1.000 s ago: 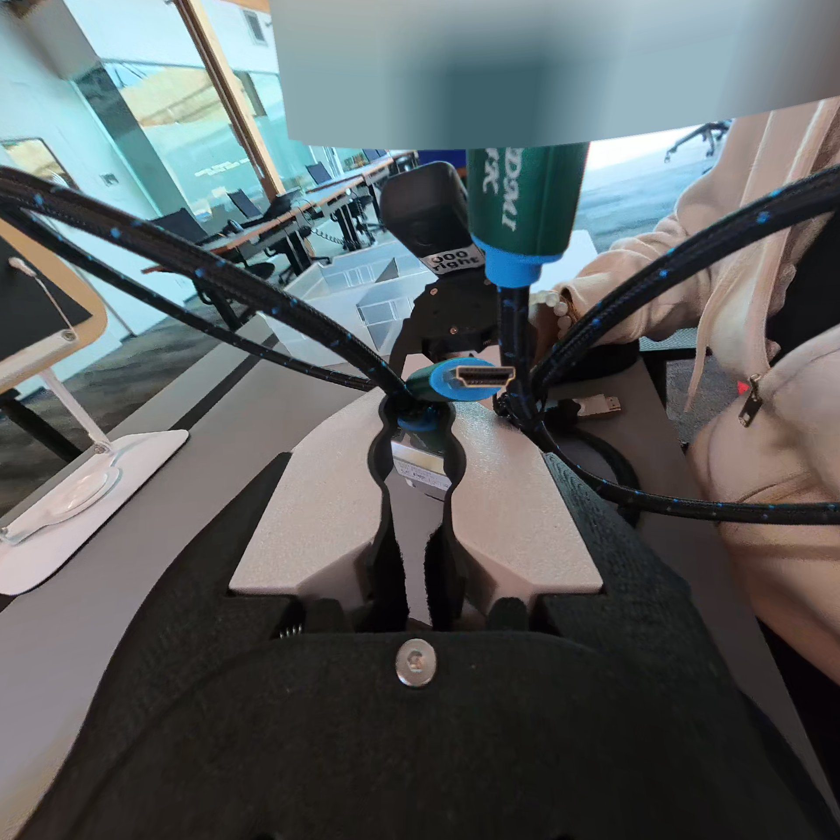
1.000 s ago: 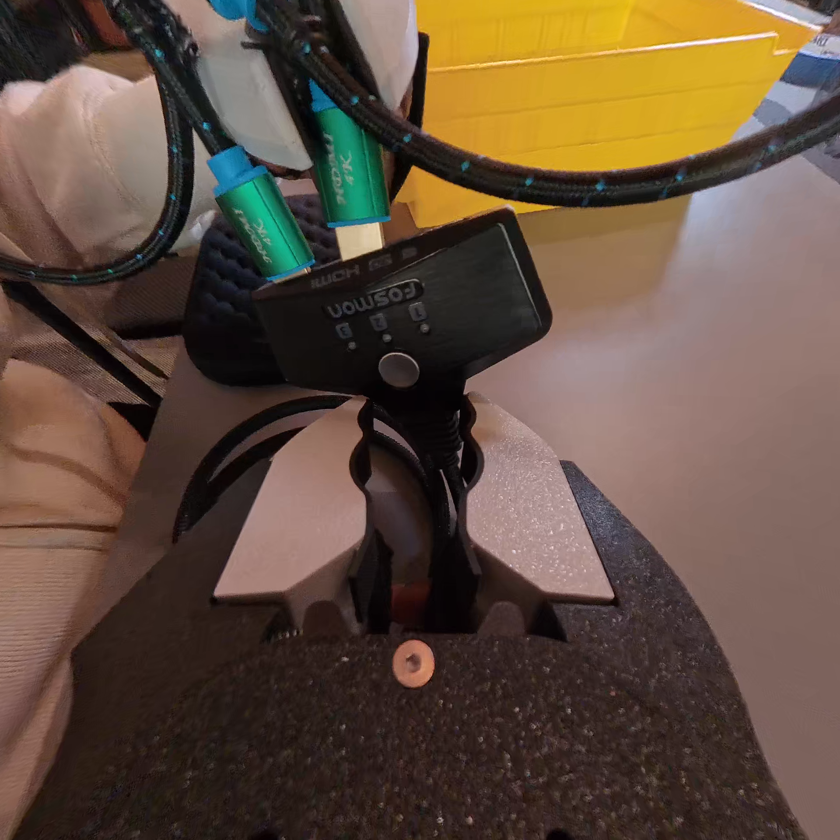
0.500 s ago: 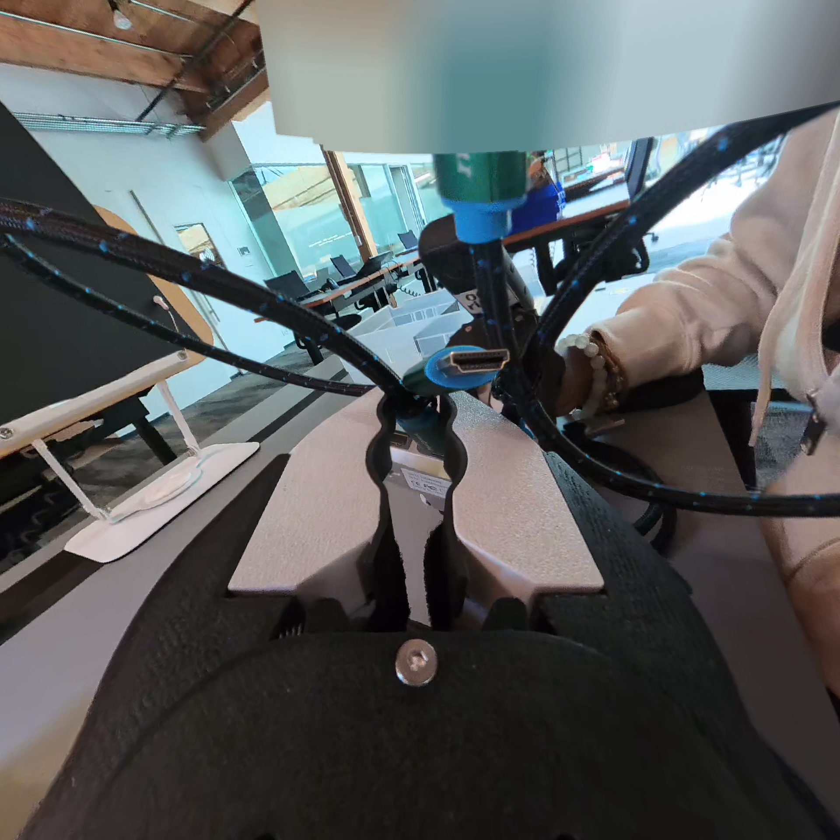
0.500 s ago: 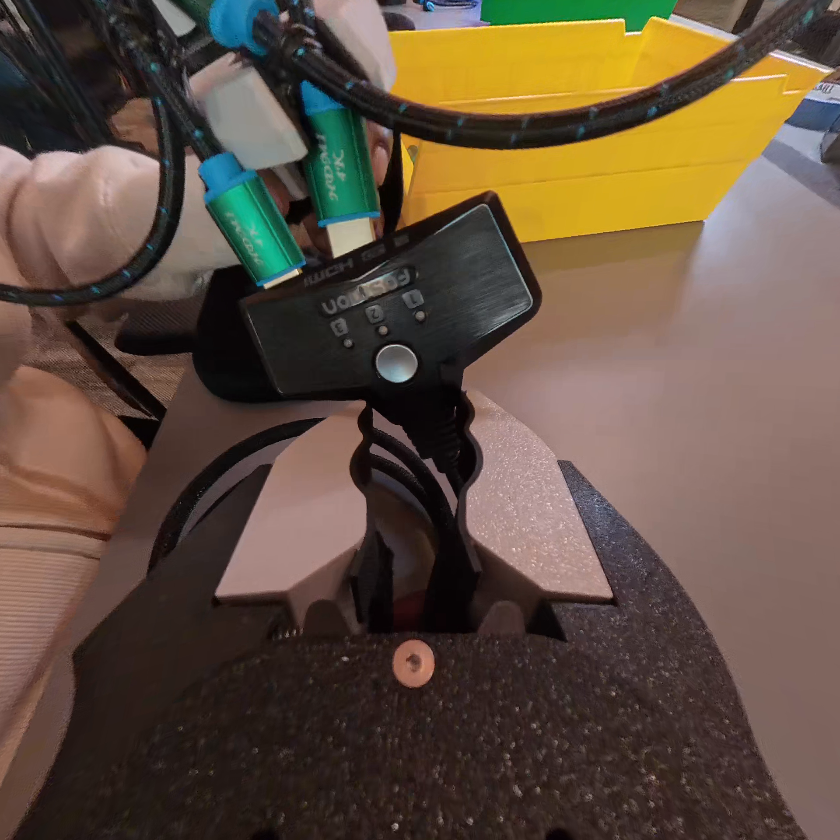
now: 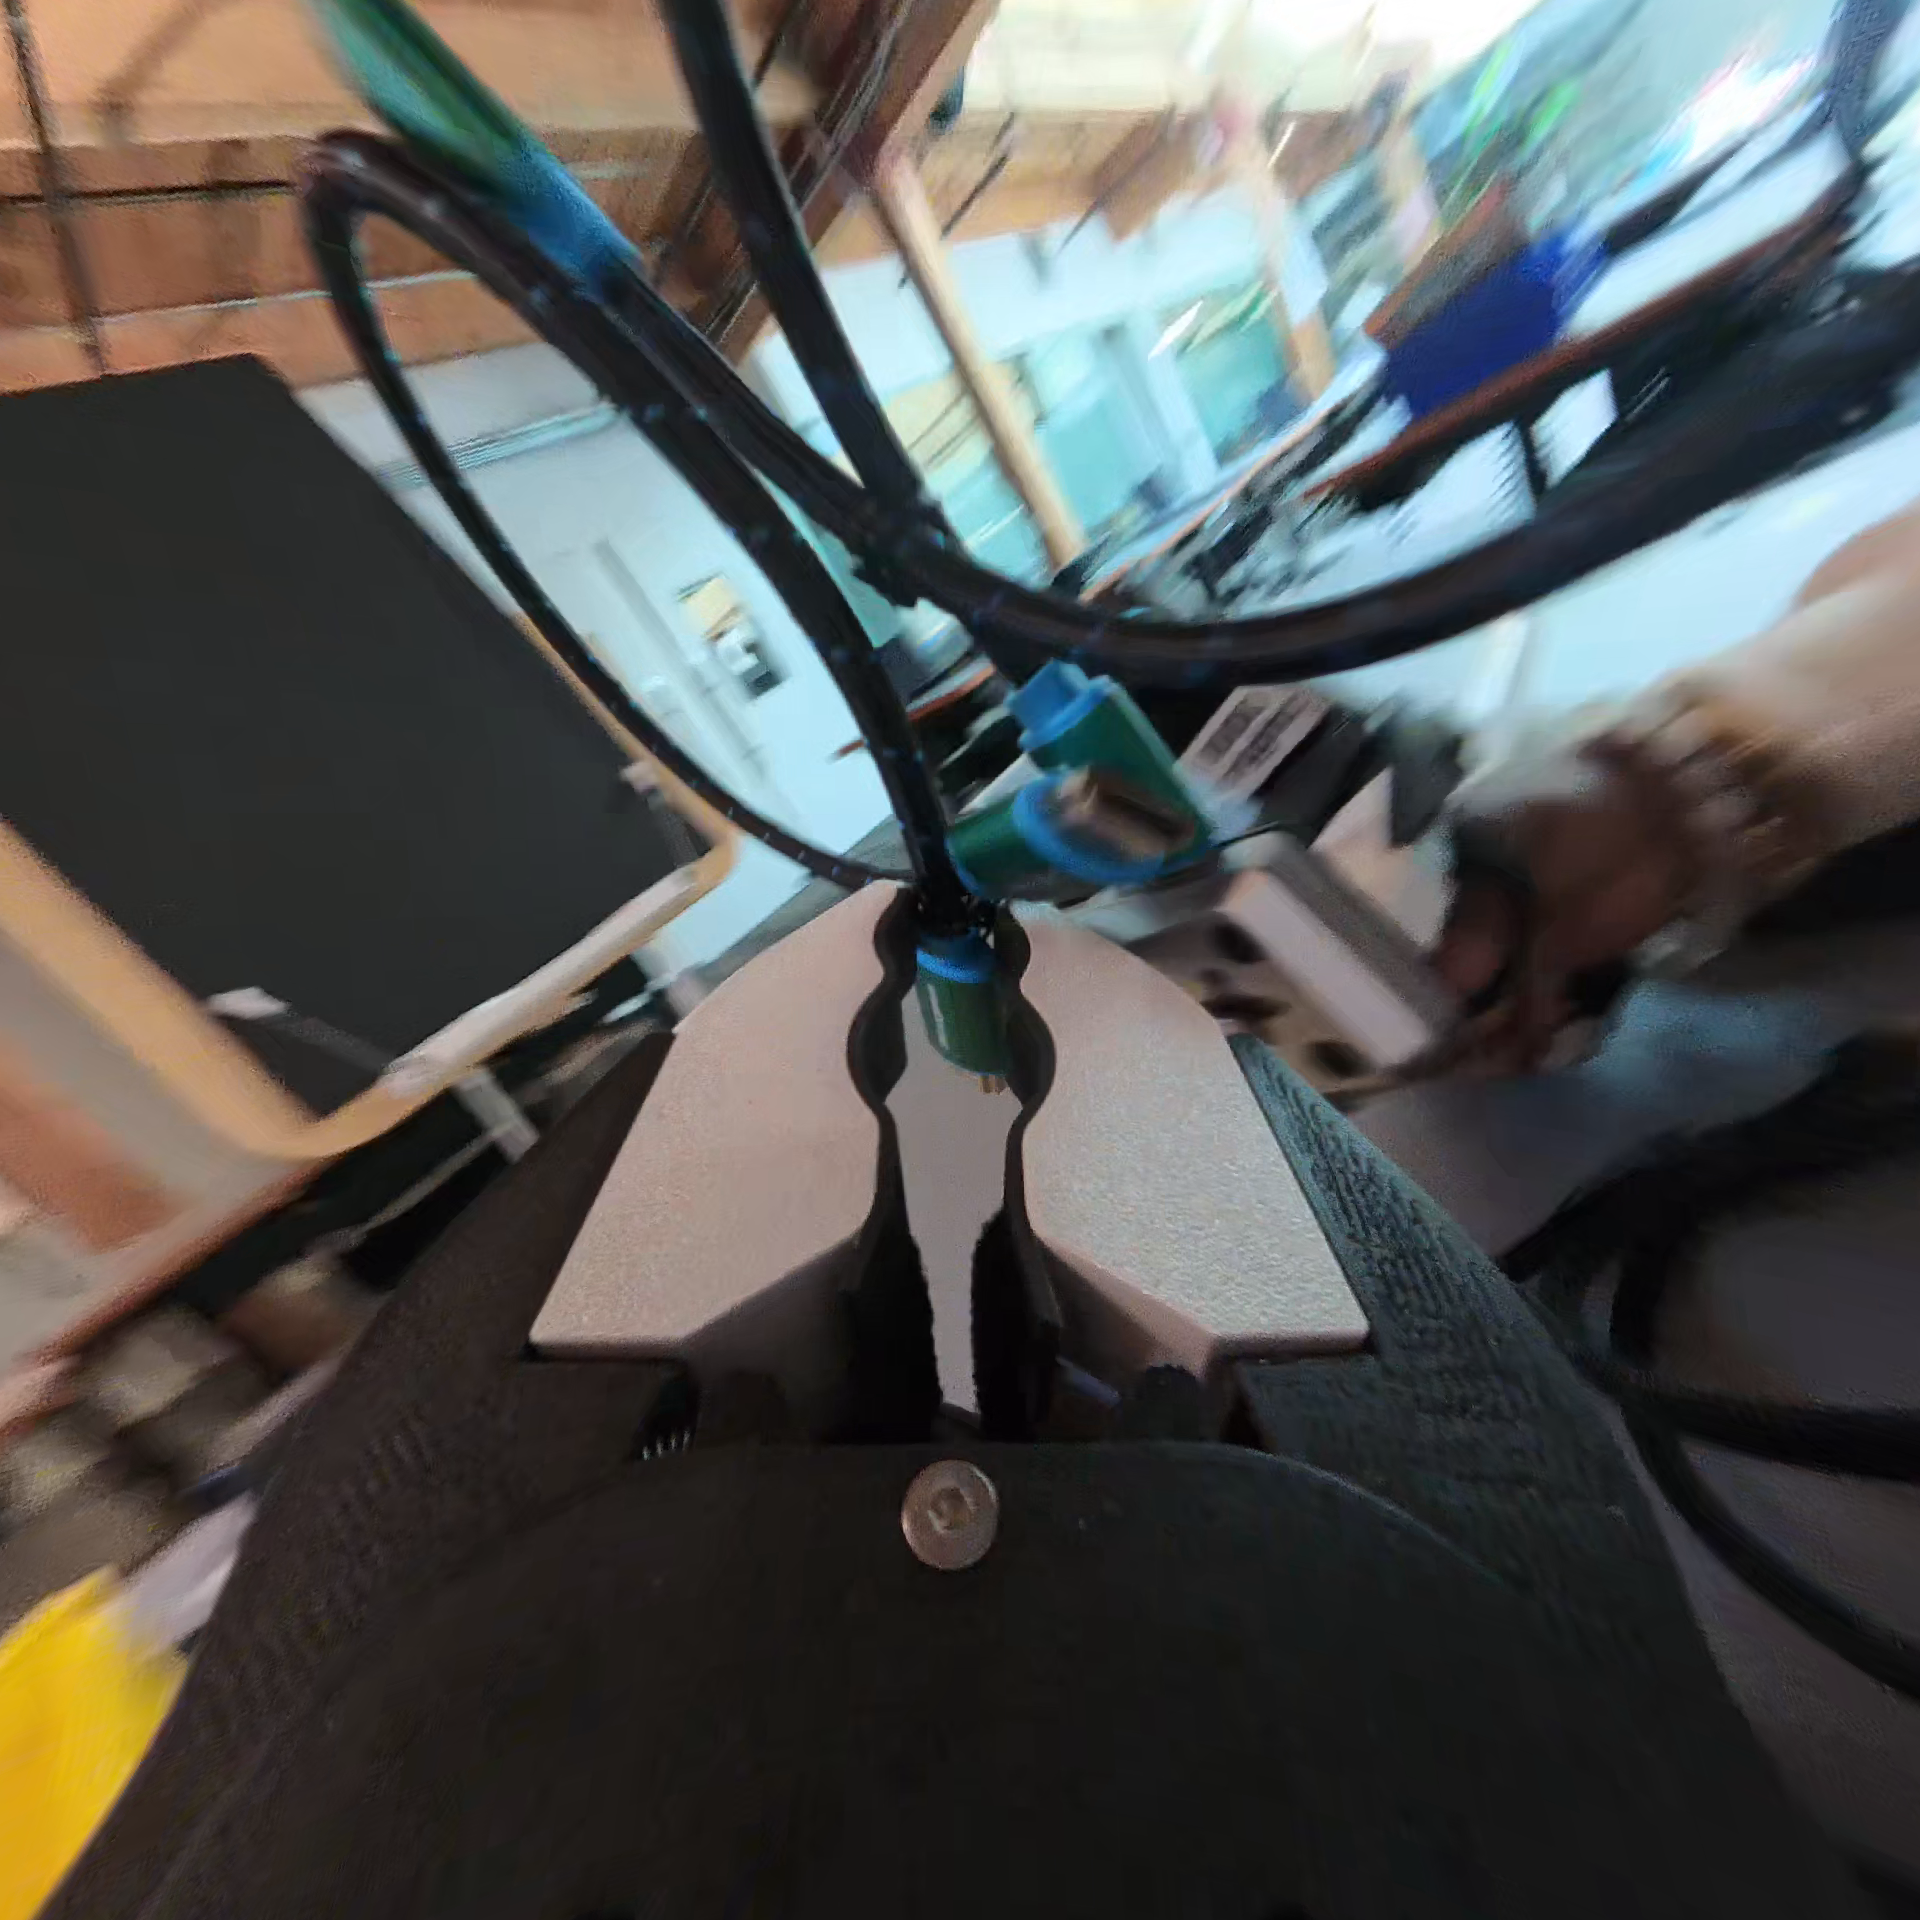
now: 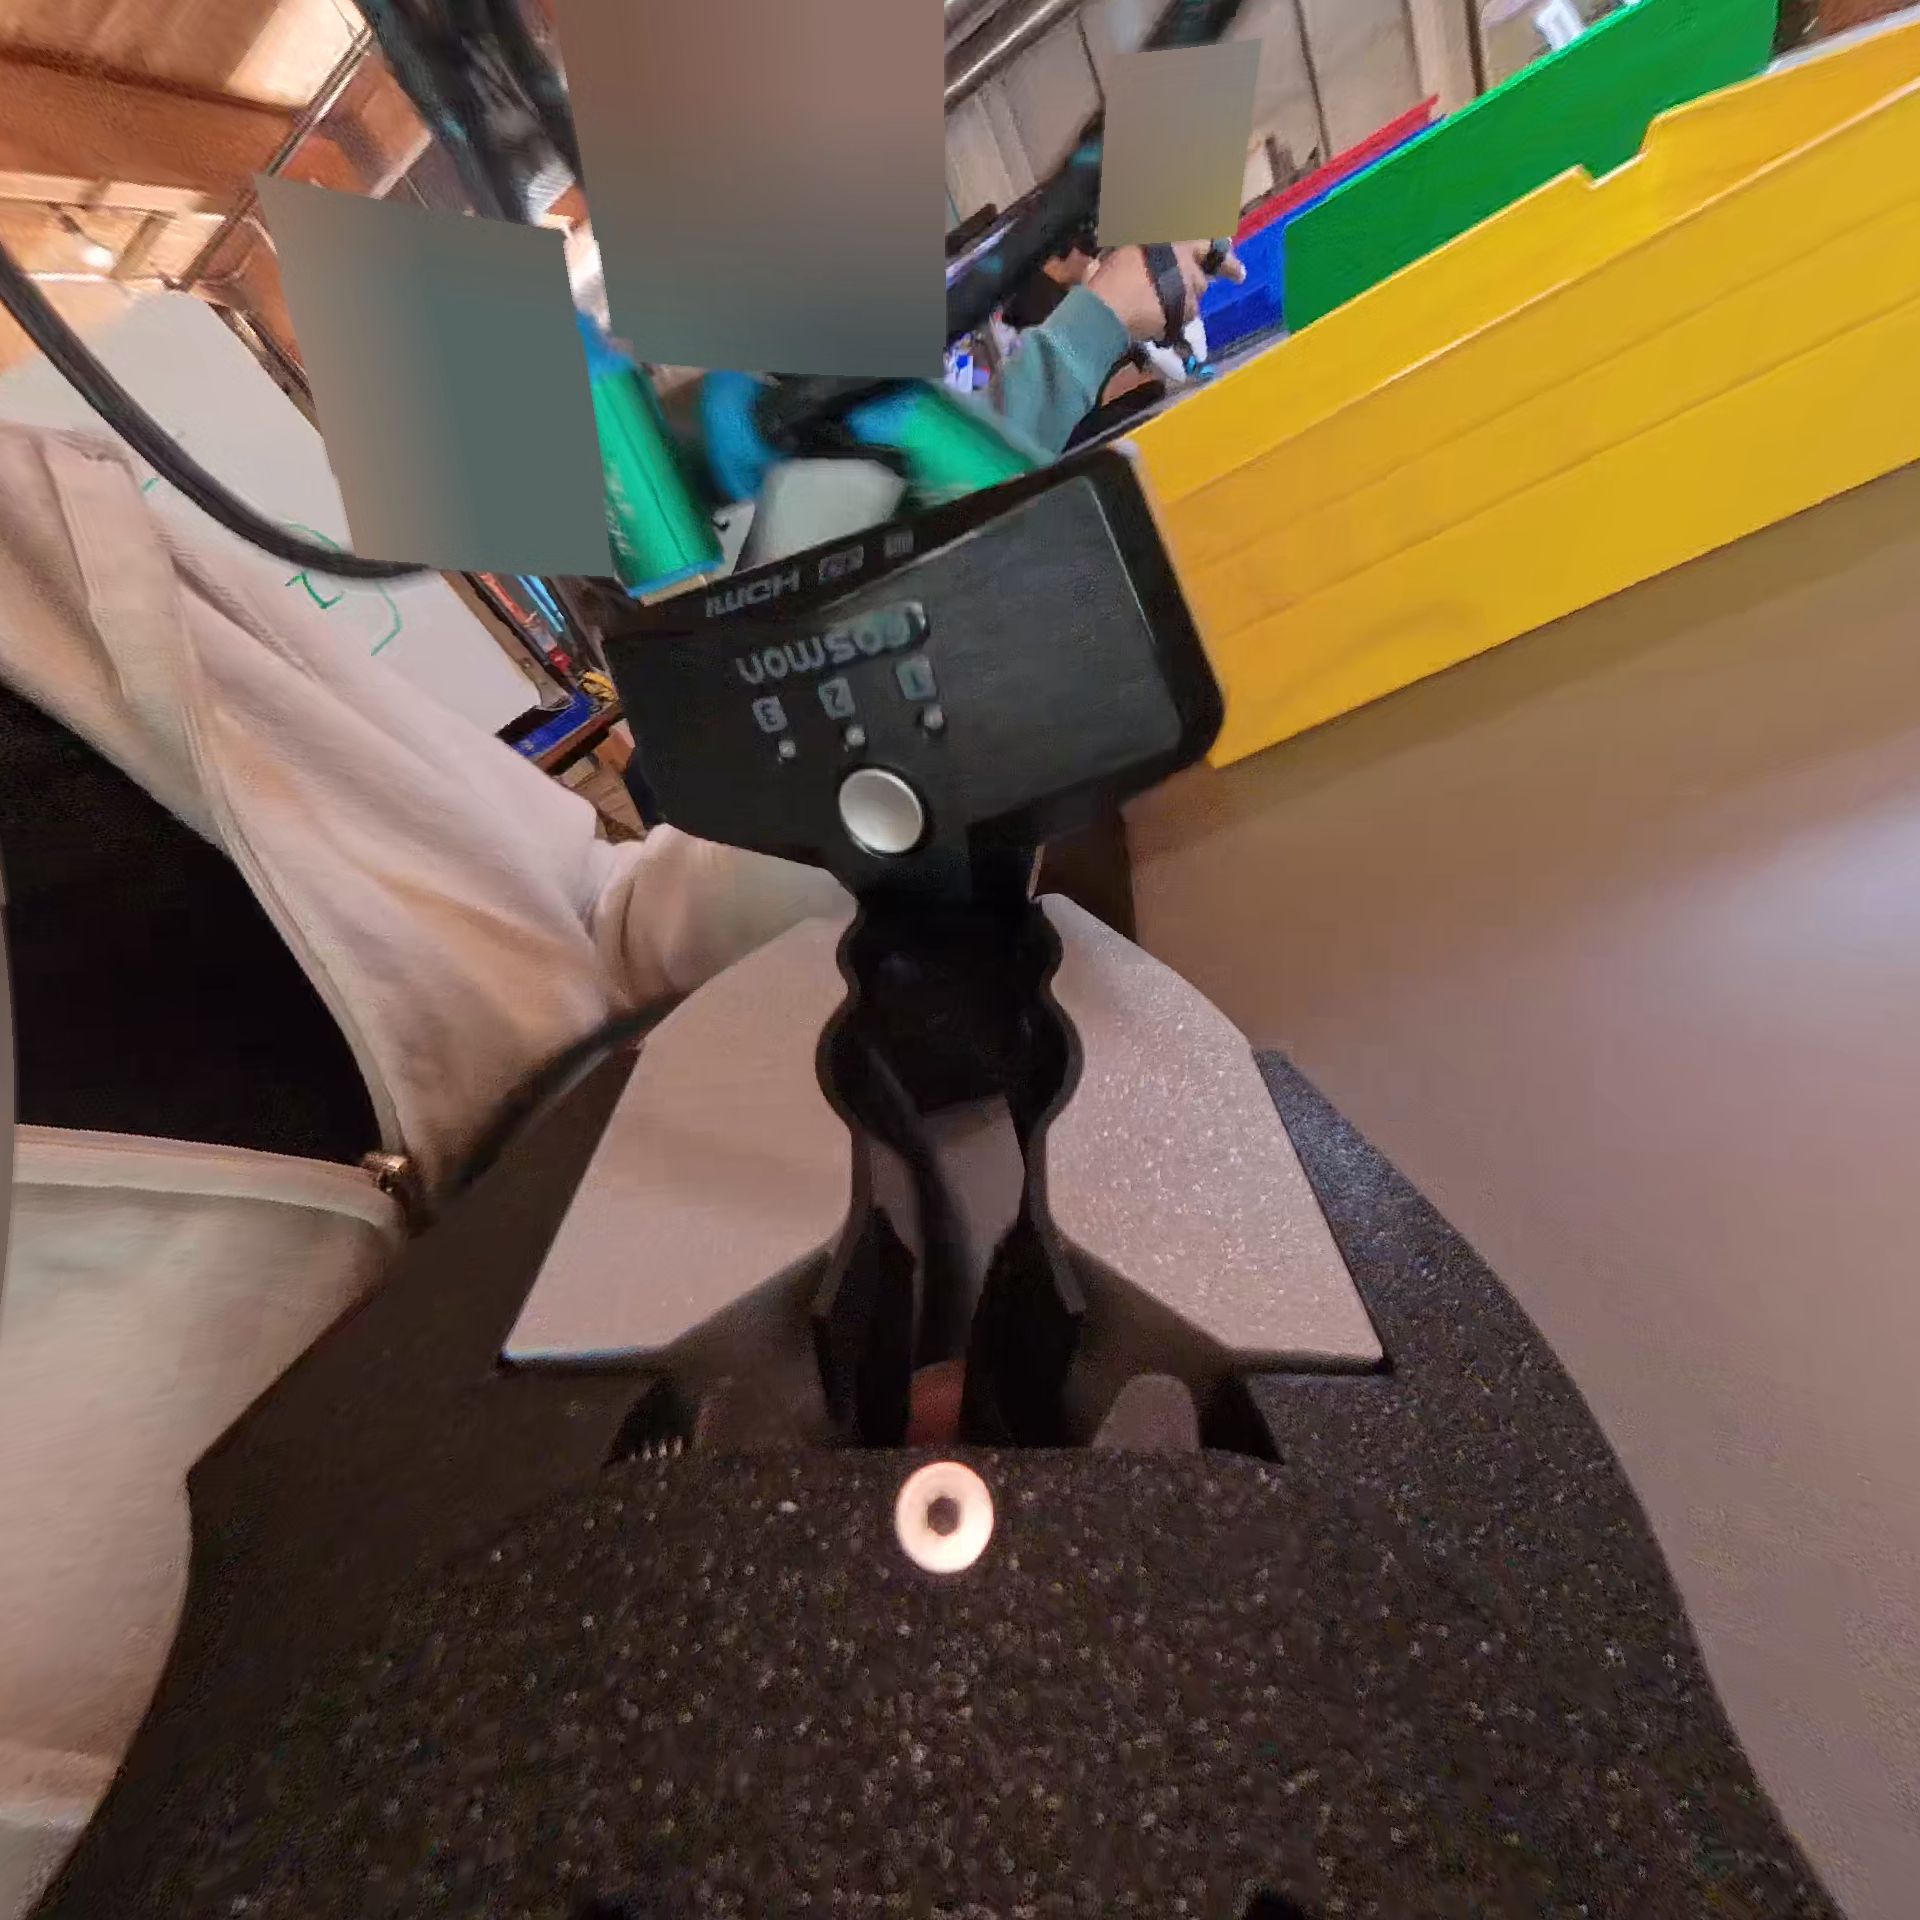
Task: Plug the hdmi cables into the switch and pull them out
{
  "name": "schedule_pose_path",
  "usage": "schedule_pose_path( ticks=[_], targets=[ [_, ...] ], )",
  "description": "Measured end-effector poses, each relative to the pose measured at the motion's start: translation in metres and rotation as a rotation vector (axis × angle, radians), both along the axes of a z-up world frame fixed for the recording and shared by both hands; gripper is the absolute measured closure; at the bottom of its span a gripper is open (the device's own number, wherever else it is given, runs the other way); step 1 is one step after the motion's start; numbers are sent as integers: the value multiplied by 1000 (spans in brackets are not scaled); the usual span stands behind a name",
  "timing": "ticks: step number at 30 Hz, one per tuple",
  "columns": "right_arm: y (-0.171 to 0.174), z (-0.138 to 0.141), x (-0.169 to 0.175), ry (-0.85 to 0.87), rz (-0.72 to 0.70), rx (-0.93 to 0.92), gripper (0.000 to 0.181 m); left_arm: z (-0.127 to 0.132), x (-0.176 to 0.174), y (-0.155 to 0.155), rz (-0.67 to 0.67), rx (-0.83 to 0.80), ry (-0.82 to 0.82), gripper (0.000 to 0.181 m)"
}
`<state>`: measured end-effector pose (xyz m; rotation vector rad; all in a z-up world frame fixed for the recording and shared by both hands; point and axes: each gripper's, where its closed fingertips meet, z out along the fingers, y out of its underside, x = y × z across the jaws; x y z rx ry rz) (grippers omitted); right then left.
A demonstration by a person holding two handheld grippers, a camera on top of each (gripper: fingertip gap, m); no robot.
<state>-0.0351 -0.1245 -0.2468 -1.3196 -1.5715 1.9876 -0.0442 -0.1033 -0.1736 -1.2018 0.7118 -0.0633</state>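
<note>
My right gripper (image 6: 945,914) is shut on the cable neck of the black switch (image 6: 935,675) and holds it up off the table. One green HDMI plug (image 6: 649,488) sits in the switch's left port. My left gripper (image 5: 951,925) is shut on another green plug with a blue collar (image 5: 961,1013), whose metal tip points back at the camera, clear of the switch. A loose green plug (image 5: 1101,826) hangs just beyond the left fingers. Black braided cables (image 5: 727,457) loop overhead. The left wrist view is blurred by motion.
A yellow bin (image 6: 1558,416) stands on the tan table (image 6: 1558,1039) to the right of the switch. A person's light sleeve (image 6: 312,779) fills the left side. A black panel on a stand (image 5: 260,675) is at the left. A hand (image 5: 1610,831) is at the right.
Both grippers have lifted and tilted upward. The plug in my left gripper, half in the switch's middle port before, has come away from the switch. The left plug stays in.
</note>
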Motion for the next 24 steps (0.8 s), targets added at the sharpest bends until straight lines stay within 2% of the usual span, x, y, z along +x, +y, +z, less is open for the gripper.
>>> schedule_pose_path(
  ticks=[1,2,5,7,8,10,12,13,14,15,17,18,20,21,23,24],
  targets=[
    [1,-4,0,-17,-3,10,154,6,9,-12,-156,-25,-101,167],
    [6,-4,0,-11,-27,8,154,11,9,-17,-238,-62,-187,168],
    [18,-5,2,-17,-75,49,156,4,-10,-2,-176,-145,-280,167],
    [20,-8,5,-18,-87,141,177,8,-16,-2,-234,-166,-415,167],
    [19,-4,7,0,-76,156,181,10,-20,0,-270,-194,-495,167],
    [21,5,5,25,-88,154,181,8,-21,1,-341,-250,-587,168],
    [21,-7,1,-24,-103,242,178,1,-20,3,-319,-276,-599,167],
    [18,-12,0,-34,-106,289,167,-4,-20,5,-277,-289,-582,168],
    [14,-17,-1,-48,-113,333,140,-8,-22,7,-233,-291,-561,167],
    [11,-23,-3,-80,-123,378,103,-11,-24,8,-188,-285,-551,167],
    [-4,-43,1,-189,-94,544,52,-12,-35,10,-82,-273,-587,167],
    [-11,-55,5,-223,-72,687,46,-11,-42,9,-38,-251,-636,167],
    [-18,-73,7,-241,-60,949,58,-5,-56,7,3,-177,-758,167],
    [-25,-76,7,-230,-31,1014,69,-2,-60,6,-3,-155,-798,167],
    [-32,-76,5,-206,7,1040,92,5,-66,3,-20,-129,-815,167],
    [-30,-76,2,-209,13,1043,93,7,-68,2,-12,-117,-805,167]
  ],
)
